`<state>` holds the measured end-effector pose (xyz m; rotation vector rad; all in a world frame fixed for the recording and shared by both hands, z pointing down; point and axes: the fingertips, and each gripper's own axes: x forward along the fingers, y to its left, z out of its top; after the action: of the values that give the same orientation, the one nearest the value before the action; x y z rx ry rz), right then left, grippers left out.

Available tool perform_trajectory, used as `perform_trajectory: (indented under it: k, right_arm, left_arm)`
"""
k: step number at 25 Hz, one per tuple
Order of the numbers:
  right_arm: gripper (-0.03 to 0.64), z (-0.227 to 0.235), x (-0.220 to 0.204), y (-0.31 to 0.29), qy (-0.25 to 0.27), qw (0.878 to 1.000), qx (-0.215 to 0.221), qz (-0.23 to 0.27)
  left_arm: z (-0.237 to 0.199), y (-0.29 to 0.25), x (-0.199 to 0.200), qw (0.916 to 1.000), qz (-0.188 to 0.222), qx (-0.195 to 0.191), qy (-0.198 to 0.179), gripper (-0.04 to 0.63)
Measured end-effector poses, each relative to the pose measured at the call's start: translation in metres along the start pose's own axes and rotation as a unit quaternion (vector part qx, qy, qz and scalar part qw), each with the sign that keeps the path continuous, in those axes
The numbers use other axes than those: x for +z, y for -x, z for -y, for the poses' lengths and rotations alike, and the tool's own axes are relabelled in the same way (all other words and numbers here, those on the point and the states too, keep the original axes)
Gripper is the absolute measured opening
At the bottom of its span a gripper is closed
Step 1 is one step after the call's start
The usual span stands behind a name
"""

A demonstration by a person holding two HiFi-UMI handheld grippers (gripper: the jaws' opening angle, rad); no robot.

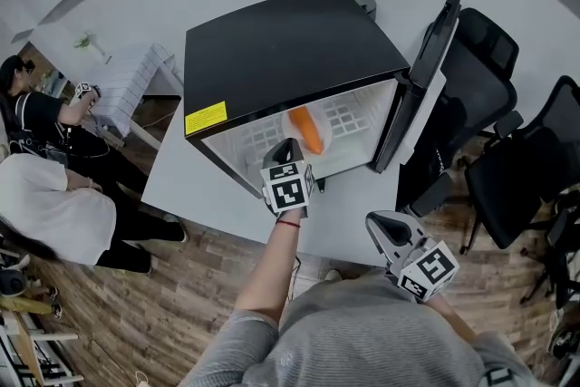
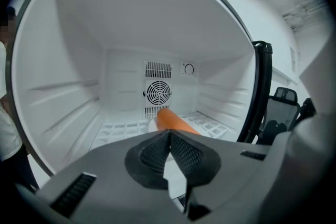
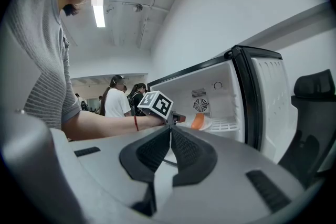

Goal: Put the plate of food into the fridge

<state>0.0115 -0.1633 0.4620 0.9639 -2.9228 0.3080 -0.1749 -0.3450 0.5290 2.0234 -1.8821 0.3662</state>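
Inside the fridge [image 1: 281,41], the plate [image 1: 332,140] of food [image 1: 307,130] lies on the white grid floor.

White counter [image 1: 181,177] carries the black fridge, whose door [image 1: 426,77] stands swung wide to the right; black chairs [image 1: 507,159] stand just beyond the door. Deep in the white cavity a round fan grille [image 2: 158,92] sits on the back wall. The plate rests near the front, a long orange piece of food on it, pointing inward. The left claw [image 2: 169,134] is at the fridge's mouth, just in front of the plate, its jaws clenched tip to tip with nothing between them. The right claw [image 3: 170,128] hangs well back from the fridge, over the counter's near edge by the person's body, its jaws likewise pressed together and empty.
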Motion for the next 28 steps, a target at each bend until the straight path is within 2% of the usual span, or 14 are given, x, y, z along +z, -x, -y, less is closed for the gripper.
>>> perform_trajectory:
  k: [22,28]
  right_arm:
    - [0.015,-0.015,0.002,0.006,0.008,1.000,0.006,0.009]
    - [0.015,-0.019,0.001,0.007,0.009,1.000,0.006,0.011]
  left_arm:
    - [0.061,0.083,-0.012,0.9956,0.019,-0.091,0.016,0.011]
    - [0.083,0.115,-0.018,0.9921,0.023,-0.123,0.000,0.011]
